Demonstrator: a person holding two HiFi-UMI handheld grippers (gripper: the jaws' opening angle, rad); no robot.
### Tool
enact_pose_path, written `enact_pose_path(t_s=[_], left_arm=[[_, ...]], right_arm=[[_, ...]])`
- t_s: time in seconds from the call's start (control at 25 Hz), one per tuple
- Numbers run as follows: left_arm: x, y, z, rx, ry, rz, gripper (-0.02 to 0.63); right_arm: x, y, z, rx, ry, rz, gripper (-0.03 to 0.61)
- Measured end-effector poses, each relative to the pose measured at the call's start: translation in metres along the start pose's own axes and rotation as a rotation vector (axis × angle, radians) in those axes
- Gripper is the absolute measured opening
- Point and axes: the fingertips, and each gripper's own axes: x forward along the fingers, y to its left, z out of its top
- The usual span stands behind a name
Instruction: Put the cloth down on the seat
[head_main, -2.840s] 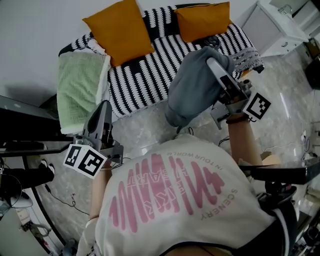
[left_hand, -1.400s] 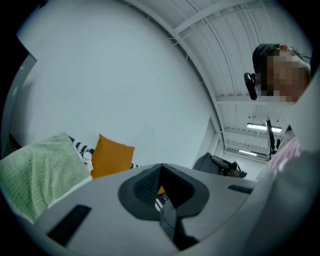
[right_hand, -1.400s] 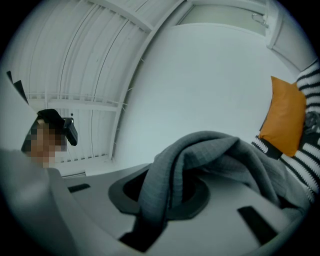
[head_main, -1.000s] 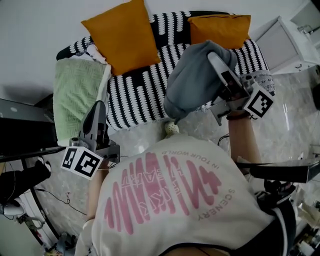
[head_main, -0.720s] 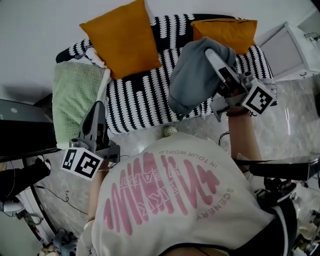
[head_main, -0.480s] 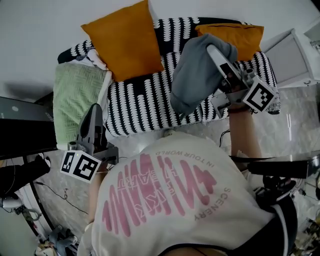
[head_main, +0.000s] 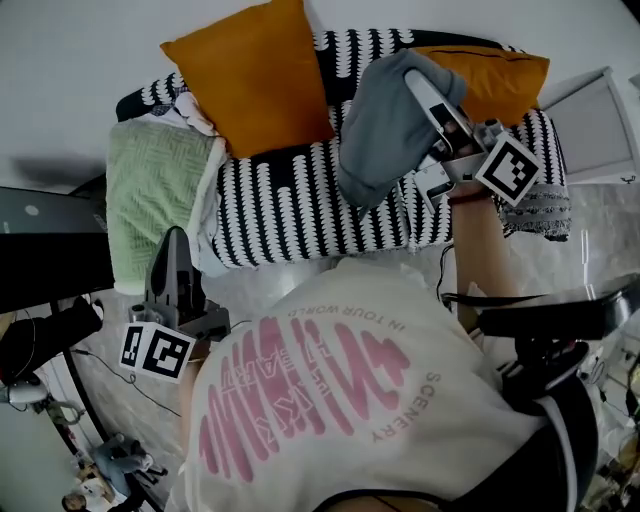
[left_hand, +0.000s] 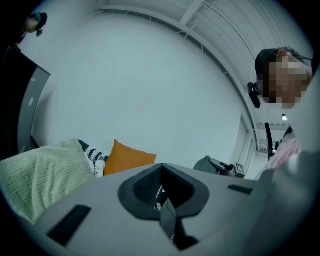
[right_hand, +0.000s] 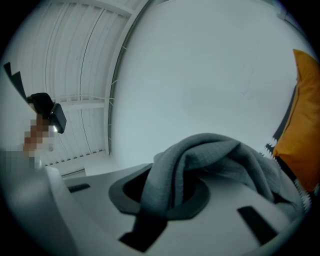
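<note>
the right gripper (head_main: 418, 88) pinches a bunched grey cloth (head_main: 383, 130) between its 2 nearly closed jaws, holding it over the black-and-white striped seat (head_main: 290, 195), between a large orange cushion (head_main: 250, 70) and a smaller one (head_main: 495, 75) (a green blanket (head_main: 150, 195) drapes the seat's left end). the left gripper (head_main: 172, 250), jaws together and empty, hangs low beside the person's shirt (head_main: 330, 400).

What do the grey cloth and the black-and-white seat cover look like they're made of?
Grey cloth: soft fabric, woven or knit, with a matte finish. It bunches in limp, rounded folds and shows a faint grid texture. Seat cover: a textile, probably woven or knitted, also matte. It has a black-and-white dash pattern and sags slightly over the edge. The fibre cannot be told.
</note>
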Motion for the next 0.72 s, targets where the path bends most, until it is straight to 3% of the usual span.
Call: enact_pose_path(t_s=[0.24, 0.4, 0.72], left_arm=[[-0.012, -0.028, -0.003, 0.031, 0.005, -0.067, 0.008], [-0.011, -0.017, -0.003, 0.062, 0.058, 0.021, 0.008], [-0.030, -0.011, 0.003, 0.008, 0.116, 0.124, 0.008]], right_arm=[[-0.003, -0.026, -0.014, 0.052, 0.030, -0.037, 0.071], [0.005, -0.046, -0.030, 0.117, 0.057, -0.059, 0.071], [-0.007, -0.077, -0.059, 0.207, 0.128, -0.160, 0.071]])
